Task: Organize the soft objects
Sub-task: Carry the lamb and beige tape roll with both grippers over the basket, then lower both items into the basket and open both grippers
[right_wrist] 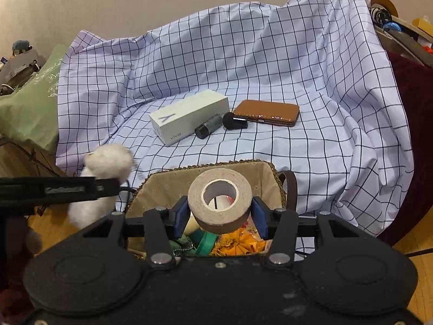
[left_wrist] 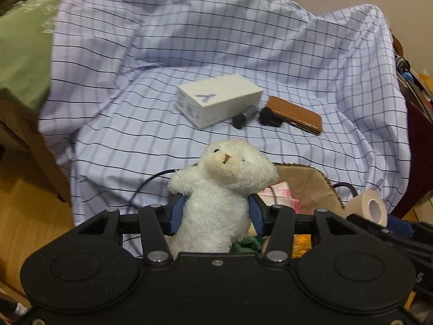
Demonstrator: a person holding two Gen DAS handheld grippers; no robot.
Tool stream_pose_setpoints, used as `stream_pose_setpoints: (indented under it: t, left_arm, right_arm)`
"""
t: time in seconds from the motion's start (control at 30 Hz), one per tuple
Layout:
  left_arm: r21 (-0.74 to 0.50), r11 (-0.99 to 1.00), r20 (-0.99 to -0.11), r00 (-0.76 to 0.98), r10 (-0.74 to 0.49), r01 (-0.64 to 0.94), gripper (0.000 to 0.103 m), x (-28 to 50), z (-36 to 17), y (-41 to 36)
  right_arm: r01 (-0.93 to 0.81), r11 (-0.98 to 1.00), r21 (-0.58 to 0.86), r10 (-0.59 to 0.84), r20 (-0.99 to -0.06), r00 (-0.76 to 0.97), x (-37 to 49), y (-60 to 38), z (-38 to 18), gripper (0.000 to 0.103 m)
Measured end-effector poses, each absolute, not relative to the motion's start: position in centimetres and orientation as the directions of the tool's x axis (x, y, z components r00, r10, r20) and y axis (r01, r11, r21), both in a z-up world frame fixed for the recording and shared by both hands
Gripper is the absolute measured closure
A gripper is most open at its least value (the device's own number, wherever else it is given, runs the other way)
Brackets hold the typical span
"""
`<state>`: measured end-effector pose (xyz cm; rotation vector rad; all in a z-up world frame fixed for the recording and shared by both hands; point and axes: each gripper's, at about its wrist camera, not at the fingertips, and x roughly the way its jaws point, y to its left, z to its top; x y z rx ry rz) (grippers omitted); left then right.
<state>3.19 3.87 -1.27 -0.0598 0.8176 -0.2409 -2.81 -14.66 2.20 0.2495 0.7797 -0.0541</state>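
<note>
My left gripper (left_wrist: pixel 215 214) is shut on a white plush bear (left_wrist: pixel 219 189), its blue pads pressing the body from both sides. The bear hangs upright by the left rim of a woven basket (left_wrist: pixel 305 181). In the right wrist view the bear (right_wrist: pixel 105 173) shows at the left, blurred, with the left gripper's black finger across it. My right gripper (right_wrist: pixel 220 216) is shut on a beige tape roll (right_wrist: pixel 219 200), held above the basket (right_wrist: pixel 173 187). The basket holds orange cloth (right_wrist: pixel 238 243) and green items. The roll (left_wrist: pixel 369 207) also shows at the right in the left wrist view.
A white box (right_wrist: pixel 189 116), a small dark cylinder (right_wrist: pixel 208 129), a black brush (right_wrist: pixel 234 121) and a brown wallet (right_wrist: pixel 268 112) lie on the checked cloth (right_wrist: pixel 324 108). A green bag (right_wrist: pixel 29 108) stands at the left. Wooden floor (left_wrist: pixel 24 211) lies below.
</note>
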Motion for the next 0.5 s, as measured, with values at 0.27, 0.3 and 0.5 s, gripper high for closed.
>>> stream_pose_setpoints:
  t: [0.27,0.3,0.5]
  left_arm:
    - [-0.164,0.944,-0.717,0.623,-0.314,0.288,0.053,3.8,-1.9,1.1]
    - [-0.161,0.942,-0.719,0.618,-0.317,0.295,0.052,3.9,-2.0,0.8]
    - [-0.117,0.946,-0.734,0.615,-0.288,0.303,0.045,3.9,-2.3,-0.1]
  right_arm:
    - [0.164,0.967,0.194,0.025,-0.716,0.698,-2.5,-14.9,1.7,0.054]
    - [0.167,0.967,0.193,0.023,-0.718,0.696,-2.4,-14.9,1.6,0.054]
    - [0.171,0.966,0.192,0.021,-0.72,0.694,-2.5,-15.0,1.6,0.054]
